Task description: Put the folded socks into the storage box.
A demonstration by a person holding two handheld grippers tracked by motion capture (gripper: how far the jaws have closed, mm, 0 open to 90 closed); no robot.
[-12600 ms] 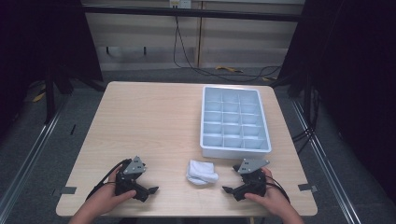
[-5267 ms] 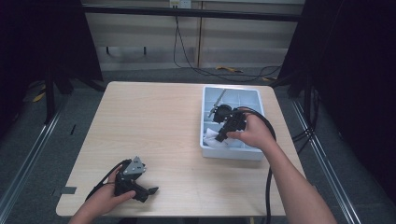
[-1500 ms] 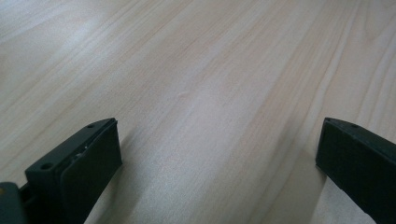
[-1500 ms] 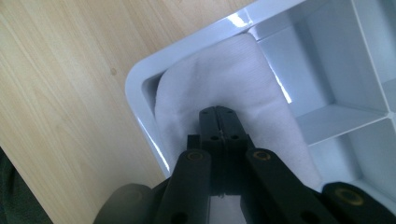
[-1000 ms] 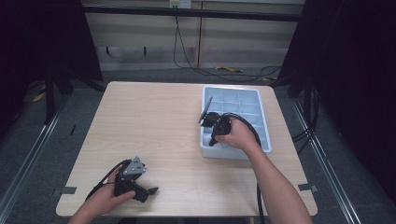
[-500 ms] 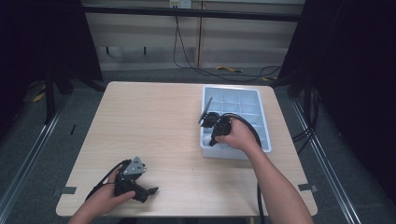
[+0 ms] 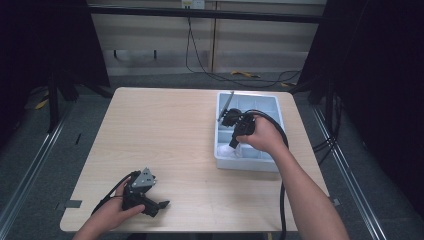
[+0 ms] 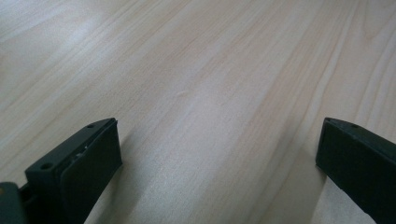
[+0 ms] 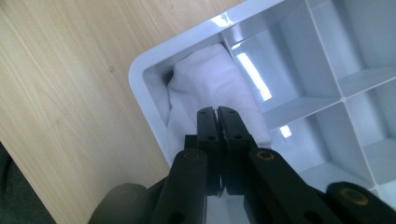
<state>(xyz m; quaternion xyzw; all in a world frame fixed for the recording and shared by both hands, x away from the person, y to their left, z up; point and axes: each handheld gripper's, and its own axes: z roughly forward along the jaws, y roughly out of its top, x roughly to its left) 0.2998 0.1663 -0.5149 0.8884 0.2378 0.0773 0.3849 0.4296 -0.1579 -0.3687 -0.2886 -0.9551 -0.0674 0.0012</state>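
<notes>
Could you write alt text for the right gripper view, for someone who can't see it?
A white cloth sits bunched in the corner compartment of a pale grey divided tray, with the right tool just above it, its two black jaws pressed together and nothing visibly between them. Light wooden table shows beside the tray.

A light wooden surface carries a pale grey tray of square compartments, set toward its far right side. The left gripper seems to rest on the wood near the front left edge. The remaining boards are plain, grain running lengthwise.
</notes>
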